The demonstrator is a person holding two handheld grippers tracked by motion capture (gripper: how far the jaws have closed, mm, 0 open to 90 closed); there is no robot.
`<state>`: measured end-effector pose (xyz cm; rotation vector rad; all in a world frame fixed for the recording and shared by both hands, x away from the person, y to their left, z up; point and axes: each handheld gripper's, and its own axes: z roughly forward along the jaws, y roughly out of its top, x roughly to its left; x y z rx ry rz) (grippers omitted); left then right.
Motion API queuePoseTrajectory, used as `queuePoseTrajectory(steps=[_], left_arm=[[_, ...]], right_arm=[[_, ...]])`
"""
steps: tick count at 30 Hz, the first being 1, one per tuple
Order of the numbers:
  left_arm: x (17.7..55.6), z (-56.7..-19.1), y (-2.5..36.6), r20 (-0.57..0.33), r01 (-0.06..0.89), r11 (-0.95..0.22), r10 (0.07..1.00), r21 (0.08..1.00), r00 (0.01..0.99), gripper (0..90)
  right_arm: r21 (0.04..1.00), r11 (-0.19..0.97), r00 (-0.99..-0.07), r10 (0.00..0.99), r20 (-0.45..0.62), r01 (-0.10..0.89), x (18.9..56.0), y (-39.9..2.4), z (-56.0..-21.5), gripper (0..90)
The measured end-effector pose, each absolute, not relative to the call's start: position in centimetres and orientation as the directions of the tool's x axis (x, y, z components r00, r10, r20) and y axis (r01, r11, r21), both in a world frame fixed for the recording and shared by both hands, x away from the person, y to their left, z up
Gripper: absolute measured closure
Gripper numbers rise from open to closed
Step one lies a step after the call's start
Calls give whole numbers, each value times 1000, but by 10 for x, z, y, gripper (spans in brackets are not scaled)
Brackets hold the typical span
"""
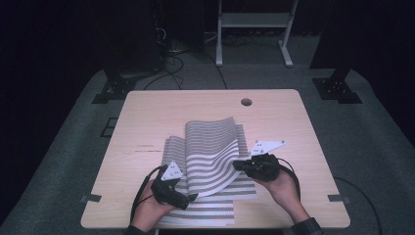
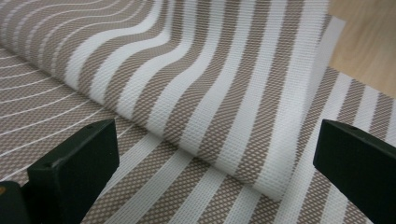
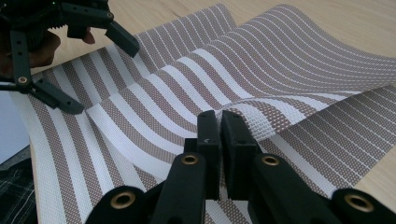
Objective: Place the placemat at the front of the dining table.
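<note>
Two grippers work the brown-and-white striped woven mat (image 1: 210,161) lying on the pale wooden desk (image 1: 147,112). The right gripper (image 3: 220,122), jaws pressed together, pinches the mat's lifted edge; carry it across level, keeping the fold even. The left gripper (image 1: 192,198) stands spread over the mat's near part, ready to steady it.

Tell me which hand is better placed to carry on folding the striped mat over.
Right. The right tool is already shut on the edge of the striped mat, holding that flap lifted in a curve. The left tool is open, its jaws spread over the flat part, gripping nothing.
</note>
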<state>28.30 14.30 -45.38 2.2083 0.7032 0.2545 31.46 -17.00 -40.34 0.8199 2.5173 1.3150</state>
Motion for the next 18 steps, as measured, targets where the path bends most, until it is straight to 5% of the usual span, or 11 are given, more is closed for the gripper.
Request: queuePoseTrajectory(steps=[18], left_arm=[[284,-460,134,-44,391,-598,510,699,859,5]], right_arm=[[817,444,-869,477,133,369,327,-135,-395,866]])
